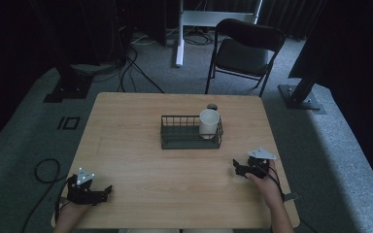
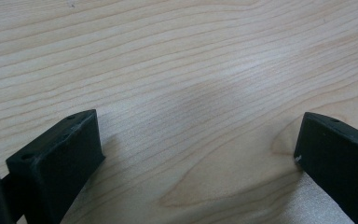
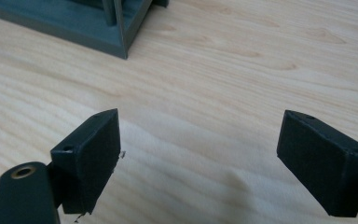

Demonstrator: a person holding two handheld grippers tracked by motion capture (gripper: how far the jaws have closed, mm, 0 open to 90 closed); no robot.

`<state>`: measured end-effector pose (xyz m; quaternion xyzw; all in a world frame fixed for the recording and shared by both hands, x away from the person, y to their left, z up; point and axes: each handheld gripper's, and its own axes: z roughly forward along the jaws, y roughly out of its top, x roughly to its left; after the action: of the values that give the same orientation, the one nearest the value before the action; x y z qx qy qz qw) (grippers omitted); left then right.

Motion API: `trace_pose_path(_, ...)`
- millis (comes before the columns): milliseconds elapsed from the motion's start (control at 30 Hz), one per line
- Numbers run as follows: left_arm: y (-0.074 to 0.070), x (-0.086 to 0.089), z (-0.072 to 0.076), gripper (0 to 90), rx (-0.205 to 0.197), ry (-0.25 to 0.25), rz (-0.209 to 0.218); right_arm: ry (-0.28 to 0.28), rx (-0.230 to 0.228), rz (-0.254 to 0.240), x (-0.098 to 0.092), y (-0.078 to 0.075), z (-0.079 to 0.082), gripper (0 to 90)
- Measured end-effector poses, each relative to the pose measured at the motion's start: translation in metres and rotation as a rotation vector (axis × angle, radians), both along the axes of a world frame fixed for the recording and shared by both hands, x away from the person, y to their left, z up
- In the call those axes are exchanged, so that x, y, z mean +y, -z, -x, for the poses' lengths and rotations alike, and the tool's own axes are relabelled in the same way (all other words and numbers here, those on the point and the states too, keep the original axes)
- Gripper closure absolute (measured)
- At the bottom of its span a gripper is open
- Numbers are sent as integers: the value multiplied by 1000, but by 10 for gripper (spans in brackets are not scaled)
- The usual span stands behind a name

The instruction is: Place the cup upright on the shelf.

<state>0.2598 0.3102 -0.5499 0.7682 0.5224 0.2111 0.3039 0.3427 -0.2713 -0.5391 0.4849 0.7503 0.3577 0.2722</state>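
A dark wire rack stands at the middle of the wooden table, and a white cup sits upright in its right end. A small dark round object lies just behind the cup. My left gripper rests near the table's front left corner, open, with bare wood between its fingers. My right gripper sits at the front right, open and empty, pointing toward the rack, whose base corner shows at the top left of the right gripper view.
A black folding chair stands beyond the table's far edge. Cables and stand bases lie on the grey carpet around the table. A white frame leg rises at the back.
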Motion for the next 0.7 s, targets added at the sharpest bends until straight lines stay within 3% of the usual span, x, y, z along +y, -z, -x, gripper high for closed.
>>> trace_pose_path(100, 0, 0, 0, 9, 0, 0, 0, -5, 12, 16, -3, 1, 6, 132)
trace_pose_path(400, 0, 0, 0, 9, 0, 1, -1, -3, 36, -7, -15, 2, 24, 129)
trace_pose_path(533, 0, 0, 0, 9, 0, 1, -1, -12, 49, 27, -17, 5, 32, 129)
trace_pose_path(700, 0, 0, 0, 9, 0, 1, -1, 15, 55, -5, -20, 6, 37, 128)
